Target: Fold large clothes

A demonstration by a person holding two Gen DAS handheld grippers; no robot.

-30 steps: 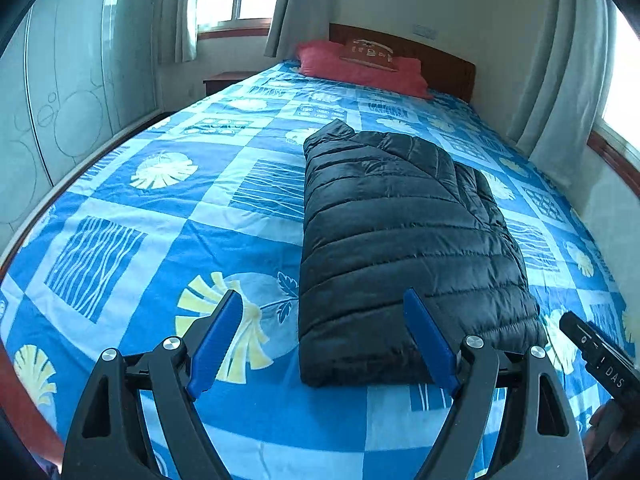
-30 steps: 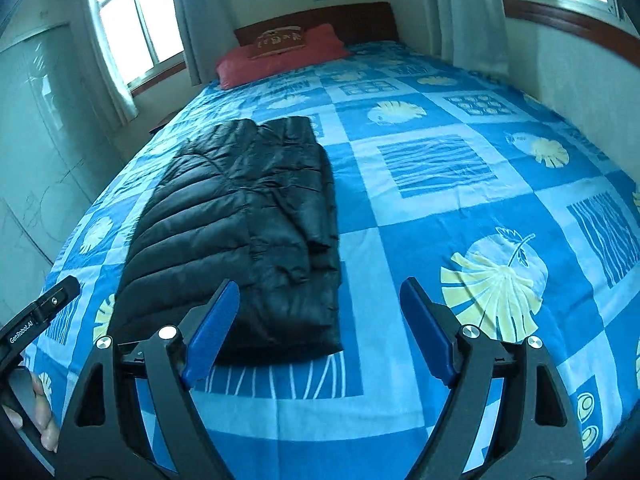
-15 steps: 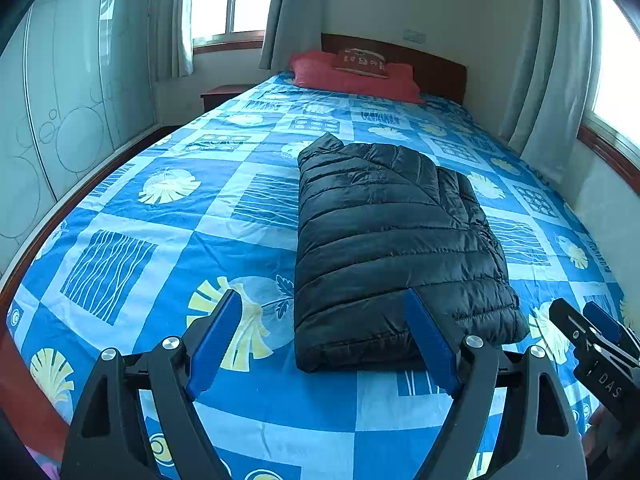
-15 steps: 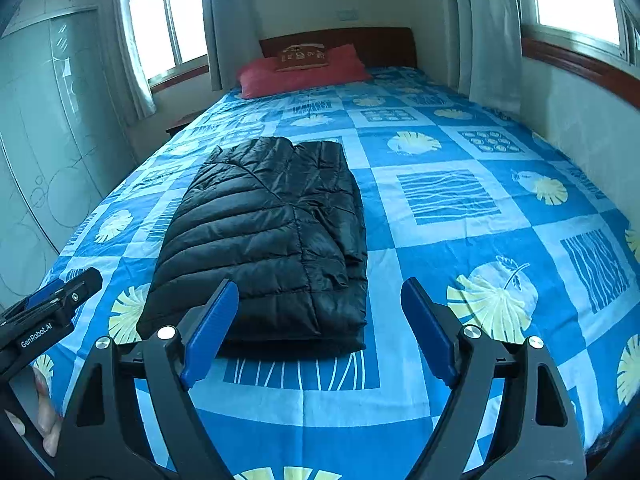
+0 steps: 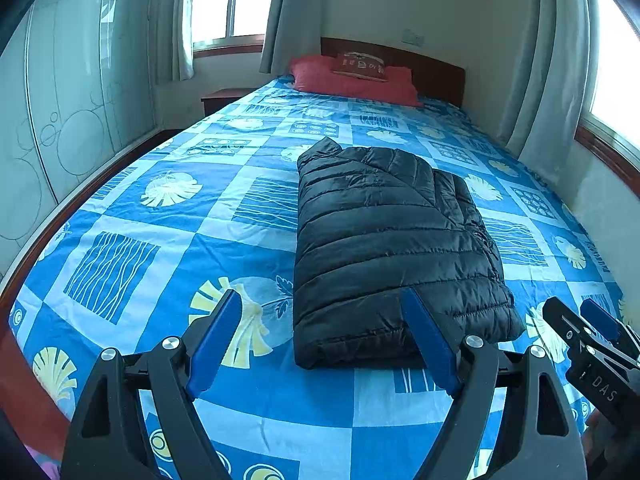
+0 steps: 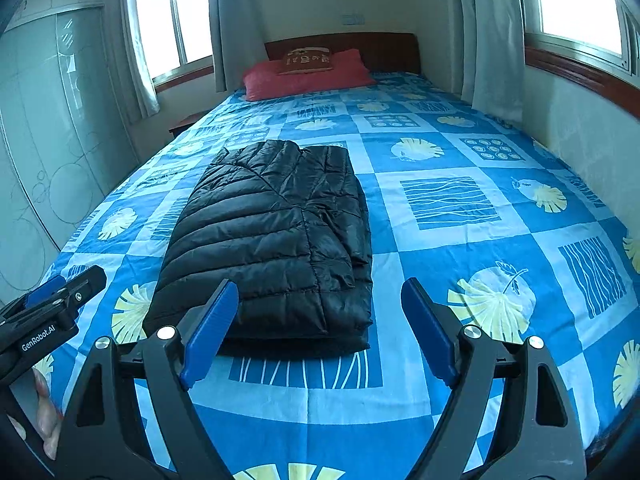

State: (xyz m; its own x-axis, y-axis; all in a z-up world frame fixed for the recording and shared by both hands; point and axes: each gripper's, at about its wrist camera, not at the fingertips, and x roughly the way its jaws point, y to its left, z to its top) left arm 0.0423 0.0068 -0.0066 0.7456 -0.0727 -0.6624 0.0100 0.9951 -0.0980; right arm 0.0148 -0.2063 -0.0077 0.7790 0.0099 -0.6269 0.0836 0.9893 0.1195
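A black quilted down jacket (image 5: 384, 240) (image 6: 272, 236) lies folded into a neat rectangle on the blue patterned bed sheet (image 5: 172, 248) (image 6: 460, 248). My left gripper (image 5: 320, 320) hovers open above the near edge of the bed, just short of the jacket's front left corner, with nothing between its blue pads. My right gripper (image 6: 316, 312) is open too and holds nothing, hanging over the jacket's front right corner. Each gripper shows in the other's view: the right one at the lower right edge (image 5: 588, 340), the left one at the lower left edge (image 6: 52, 304).
A red pillow (image 5: 352, 80) (image 6: 304, 74) and a small brown cushion (image 5: 362, 65) lie at the wooden headboard (image 6: 380, 50). A wardrobe with glass doors (image 5: 60, 112) lines the left side, a wall (image 6: 580, 128) with a window the right. A nightstand (image 5: 224, 98) stands at the far left.
Both grippers have drawn back and up from the jacket, so more of the bed and room shows. The jacket has not moved and both jaws stay wide.
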